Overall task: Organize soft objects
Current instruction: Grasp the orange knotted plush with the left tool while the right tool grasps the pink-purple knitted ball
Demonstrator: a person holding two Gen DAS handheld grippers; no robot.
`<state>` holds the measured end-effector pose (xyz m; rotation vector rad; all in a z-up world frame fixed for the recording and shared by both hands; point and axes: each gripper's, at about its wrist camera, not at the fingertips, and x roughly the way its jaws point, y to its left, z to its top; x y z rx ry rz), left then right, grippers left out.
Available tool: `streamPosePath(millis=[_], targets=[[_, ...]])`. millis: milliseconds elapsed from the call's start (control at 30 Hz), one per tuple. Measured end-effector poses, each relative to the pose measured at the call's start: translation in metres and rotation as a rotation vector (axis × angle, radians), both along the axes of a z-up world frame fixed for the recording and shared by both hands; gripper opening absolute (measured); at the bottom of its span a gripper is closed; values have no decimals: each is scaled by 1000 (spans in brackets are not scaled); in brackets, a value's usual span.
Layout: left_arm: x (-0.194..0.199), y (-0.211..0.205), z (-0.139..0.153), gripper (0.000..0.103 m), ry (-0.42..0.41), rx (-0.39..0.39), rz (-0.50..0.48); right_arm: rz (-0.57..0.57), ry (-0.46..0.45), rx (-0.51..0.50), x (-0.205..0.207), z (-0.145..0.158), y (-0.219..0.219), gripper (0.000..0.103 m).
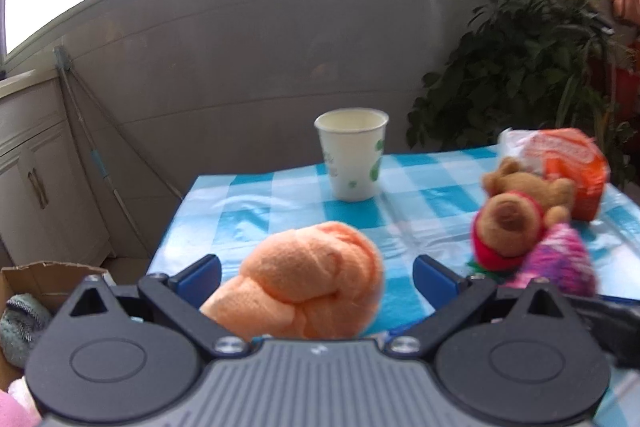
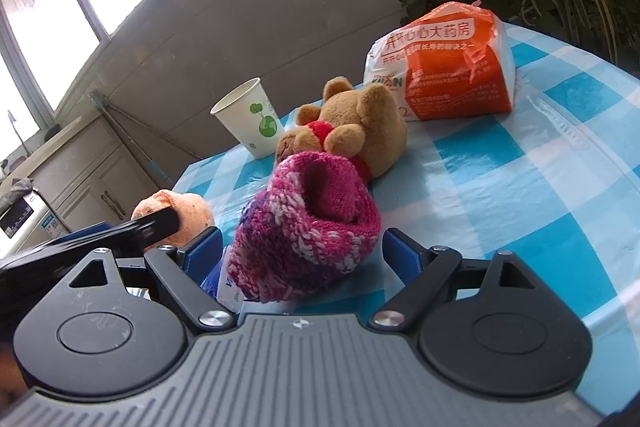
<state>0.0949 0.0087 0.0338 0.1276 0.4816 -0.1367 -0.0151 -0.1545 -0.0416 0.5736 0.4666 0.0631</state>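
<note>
Two grippers sit low at the near edge of the checked tablecloth (image 1: pixel 280 187), each lined up on one soft thing so that both can be taken at once. The left gripper (image 1: pixel 316 273) has its blue fingers spread either side of the knotted orange cloth (image 1: pixel 312 287), which lies between them; neither pad looks to be pressing it, though motion blur makes contact on the left side hard to rule out. The right gripper (image 2: pixel 302 251) is likewise spread around the pink knitted piece (image 2: pixel 308 223) (a hat or rolled sock, by its ribbed opening), which rests on the table just in front of the plush bear (image 2: pixel 356 131) and leans against it. Both approaches come in flat and from the open side, probably so the fingers can close across the widest, squashiest part. A paper cup (image 1: pixel 354 155) and an orange packet (image 2: pixel 444 67) stand farther back, well apart from the grasps. Off the table's left corner a cardboard box (image 1: pixel 44 275) already holds something knitted, so it is likely the destination.
</note>
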Motion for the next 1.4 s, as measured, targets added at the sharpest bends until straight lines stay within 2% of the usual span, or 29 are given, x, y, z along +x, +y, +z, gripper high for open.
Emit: streamPosePath(millis=[100, 267, 400, 467, 700, 833, 1033, 1400], targets=[[10, 1, -5, 100, 17, 5, 9, 5, 7, -12, 1, 0, 2, 103], [17, 4, -10, 84, 50, -27, 0, -6, 11, -34, 1, 0, 4, 103], [15, 5, -11, 79, 54, -41, -8, -9, 3, -66, 0, 2, 7, 103], [13, 6, -10, 77, 57, -43, -12, -8, -1, -83, -1, 2, 9, 100], [-3, 12, -8, 75, 65, -56, -15, 7, -15, -109, -4, 3, 10, 88], [-15, 19, -8, 75, 76, -89, -9, 27, -28, -135, -8, 4, 14, 82], [-40, 23, -9, 75, 91, -132, -31, 60, -55, -140, -14, 6, 14, 80], [-97, 23, -14, 75, 102, -155, -100, 69, -48, -106, -32, 5, 9, 79]])
